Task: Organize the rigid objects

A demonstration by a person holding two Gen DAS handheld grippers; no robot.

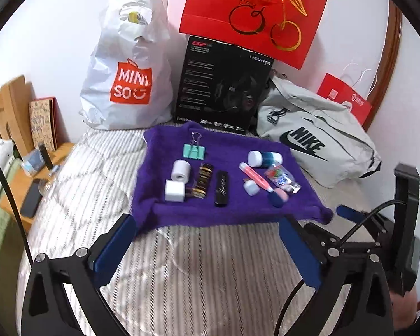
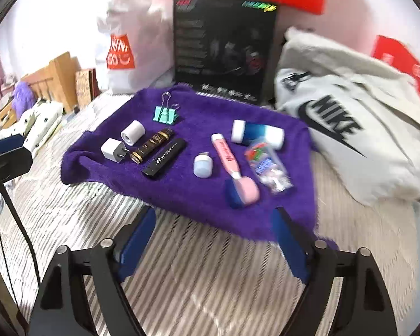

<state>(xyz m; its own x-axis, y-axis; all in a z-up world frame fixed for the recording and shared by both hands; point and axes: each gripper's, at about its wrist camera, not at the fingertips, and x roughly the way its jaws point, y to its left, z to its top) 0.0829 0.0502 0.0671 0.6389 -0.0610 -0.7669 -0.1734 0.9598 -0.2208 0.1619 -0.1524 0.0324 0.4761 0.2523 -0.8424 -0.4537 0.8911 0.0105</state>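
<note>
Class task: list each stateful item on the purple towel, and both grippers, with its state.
binder clip: handles raised
white charger plug: prongs out
black bar: lying flat
pink tube: lying flat
left gripper: open, empty
right gripper: open, empty

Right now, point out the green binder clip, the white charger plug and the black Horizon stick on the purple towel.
green binder clip (image 2: 166, 116): right wrist view, on its green body.
white charger plug (image 2: 111, 150): right wrist view, on its white face.
black Horizon stick (image 2: 165, 160): right wrist view, on the lettering mid-body.
</note>
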